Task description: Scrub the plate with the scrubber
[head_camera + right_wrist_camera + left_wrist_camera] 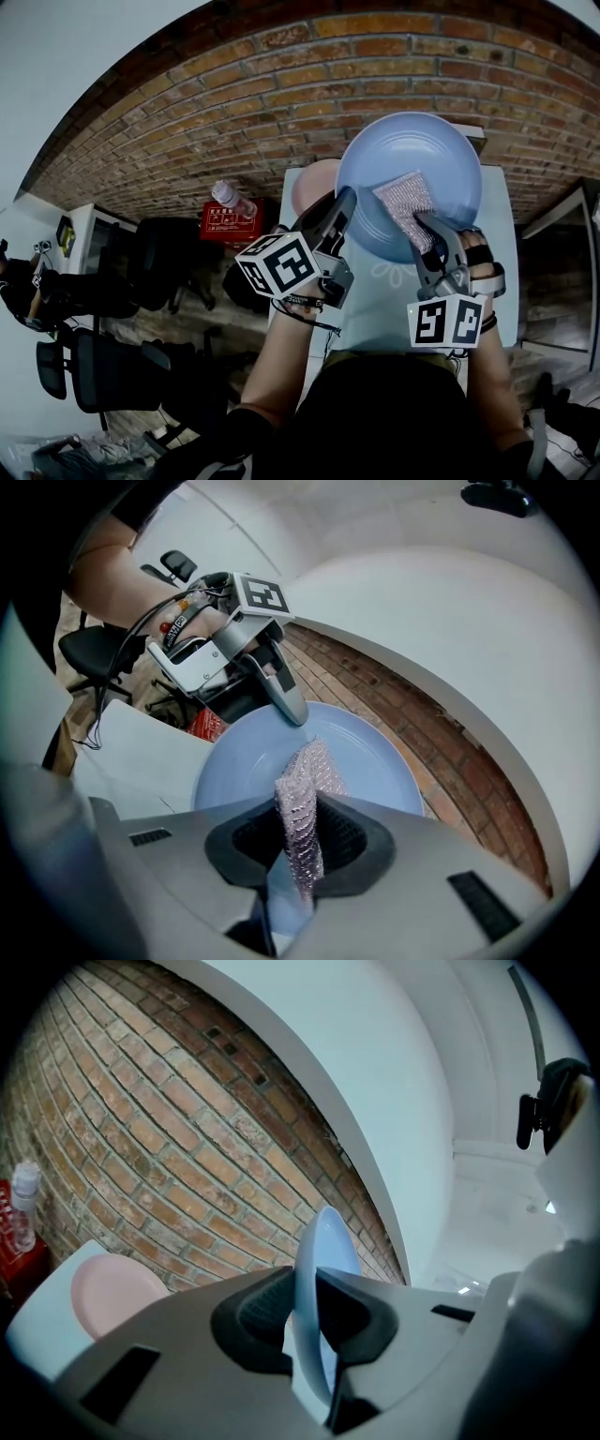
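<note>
A light blue plate [412, 159] is held up above the white table, tilted so its face shows in the head view. My left gripper [339, 208] is shut on its left rim; in the left gripper view the plate [323, 1269] stands edge-on between the jaws. My right gripper [422, 225] is shut on a silvery-pink mesh scrubber [407, 202], which lies against the plate's face. In the right gripper view the scrubber [302, 808] sticks up from the jaws in front of the plate [375, 761], with the left gripper [286, 700] clamped on the far rim.
A pink plate [309, 187] lies on the white table [375, 309] behind the left gripper, also the pink plate [108, 1293] in the left gripper view. A brick wall runs behind. A red box with a bottle [230, 216] and office chairs [103, 366] stand at the left.
</note>
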### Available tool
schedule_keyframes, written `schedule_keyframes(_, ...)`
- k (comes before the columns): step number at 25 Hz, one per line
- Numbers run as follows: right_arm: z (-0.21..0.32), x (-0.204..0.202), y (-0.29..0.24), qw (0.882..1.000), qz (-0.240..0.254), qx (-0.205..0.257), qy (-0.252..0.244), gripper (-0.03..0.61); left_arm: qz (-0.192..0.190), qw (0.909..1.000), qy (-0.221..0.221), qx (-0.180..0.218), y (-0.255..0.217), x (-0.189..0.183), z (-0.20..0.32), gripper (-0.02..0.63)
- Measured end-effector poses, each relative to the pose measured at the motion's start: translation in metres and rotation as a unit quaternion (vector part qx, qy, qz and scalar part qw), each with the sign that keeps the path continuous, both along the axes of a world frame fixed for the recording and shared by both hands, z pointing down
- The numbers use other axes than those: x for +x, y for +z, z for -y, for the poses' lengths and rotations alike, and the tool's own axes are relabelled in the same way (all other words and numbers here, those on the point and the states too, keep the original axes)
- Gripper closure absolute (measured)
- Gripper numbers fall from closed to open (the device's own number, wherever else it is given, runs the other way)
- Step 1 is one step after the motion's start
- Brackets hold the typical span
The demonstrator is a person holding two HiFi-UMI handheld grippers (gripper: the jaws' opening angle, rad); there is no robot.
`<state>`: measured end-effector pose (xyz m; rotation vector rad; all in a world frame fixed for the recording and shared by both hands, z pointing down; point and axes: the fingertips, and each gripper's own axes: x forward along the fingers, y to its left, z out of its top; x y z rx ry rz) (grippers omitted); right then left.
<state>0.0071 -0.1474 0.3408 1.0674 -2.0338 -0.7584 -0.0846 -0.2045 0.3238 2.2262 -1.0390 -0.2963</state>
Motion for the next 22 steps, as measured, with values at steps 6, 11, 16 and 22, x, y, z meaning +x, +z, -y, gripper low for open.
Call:
schedule_keyframes(6,0.0011,0.0091,0.0013,1.000,-0.004,-0.002,0.013,0.488,0.004,1.0000,0.000,0.000,-0.0019,-0.0033,-0.0026,0.554)
schedule_keyframes(11,0.0027,0.0085,-0.0033,1.000,-0.003,0.005,0.010,0.488,0.002,1.0000,-0.001,0.004,-0.0060,-0.0015,-0.0013,0.552)
schedule_keyframes(16,0.0031,0.0085,-0.0019,1.000,-0.003,0.004,0.010,0.488,0.001,1.0000,0.001,0.003,-0.0052,-0.0008,-0.0007,0.553)
schedule_keyframes(22,0.0055,0.0078,0.0028,1.000,-0.001,-0.001,0.011,0.488,0.002,1.0000,0.000,0.001,-0.0013,-0.0011,0.0010,0.552)
